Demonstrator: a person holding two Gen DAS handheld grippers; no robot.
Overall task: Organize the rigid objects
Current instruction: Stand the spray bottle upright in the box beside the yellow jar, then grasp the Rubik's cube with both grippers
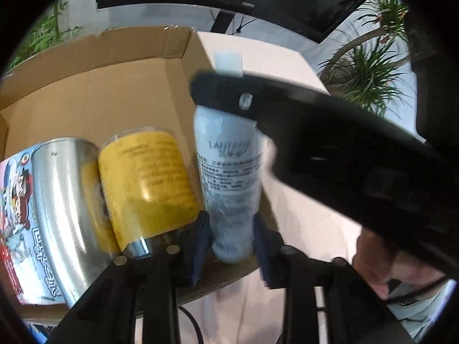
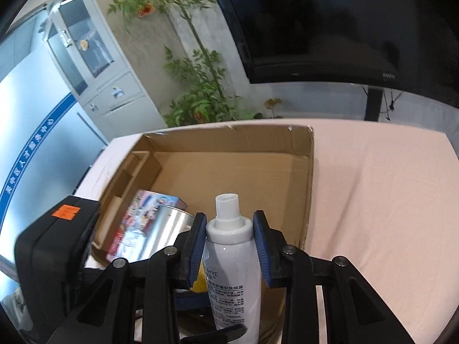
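Note:
A white spray bottle stands upright at the near right corner of an open cardboard box. My left gripper is shut on the bottle's base. My right gripper is shut on the bottle's upper part, just below the cap, and shows in the left wrist view as a black finger across the bottle. Inside the box lie a yellow-labelled can, a steel cup and a cartoon-printed box. The cardboard box is also seen from above in the right wrist view.
The box sits on a table with a pale pink cloth. A dark monitor stands behind it, with potted plants and a grey cabinet at the back left. The far part of the box floor is bare.

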